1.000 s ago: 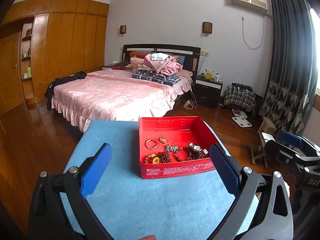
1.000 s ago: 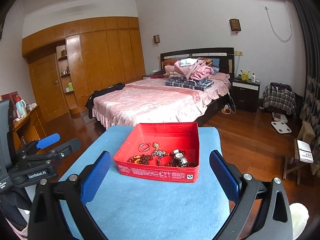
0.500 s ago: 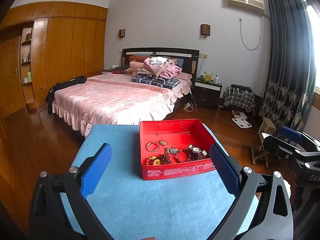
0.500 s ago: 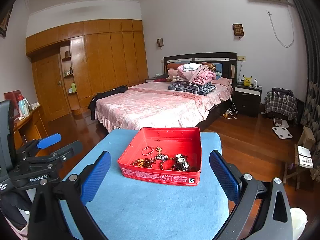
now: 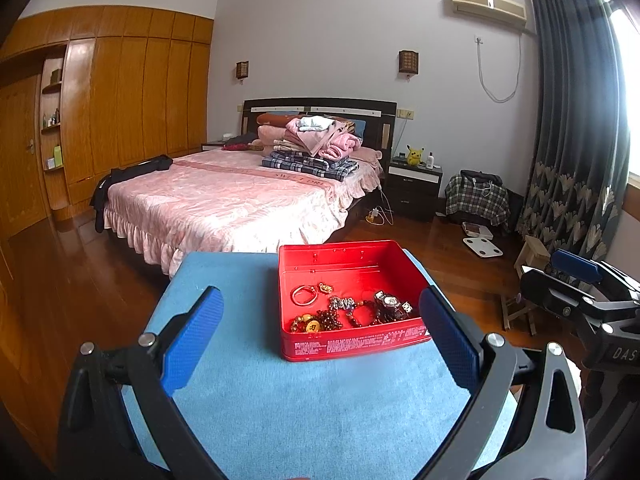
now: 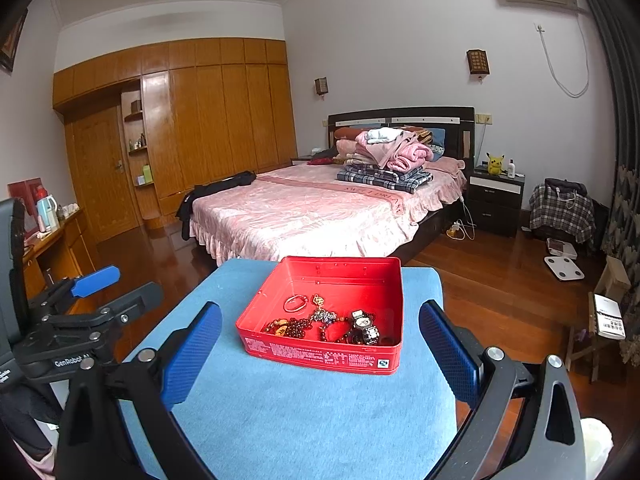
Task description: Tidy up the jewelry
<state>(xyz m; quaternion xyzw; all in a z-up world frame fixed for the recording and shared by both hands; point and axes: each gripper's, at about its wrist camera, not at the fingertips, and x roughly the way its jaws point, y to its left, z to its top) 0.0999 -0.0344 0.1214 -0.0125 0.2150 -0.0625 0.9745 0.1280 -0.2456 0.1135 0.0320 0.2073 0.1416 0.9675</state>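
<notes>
Left wrist view: left claw [image 5: 320,334] spread wide, holding nothing, above blue counter [image 5: 300,408]. Red tin [image 5: 352,344] ahead on counter, with bangle [image 5: 304,295], beaded bracelets [image 5: 332,320], wristwatch [image 5: 390,304] inside. Right claw [image 6: 320,350] likewise wide apart, empty, facing tin.

Blue carpet-like tabletop [image 5: 304,412], spread beneath and ahead of both sets of jaws. Directly upon it, an open red tin [image 5: 352,344], resting ahead of the jaws, toward the far edge; seen right of centre between the left jaws, about centred between the right ones [image 6: 320,354].
</notes>
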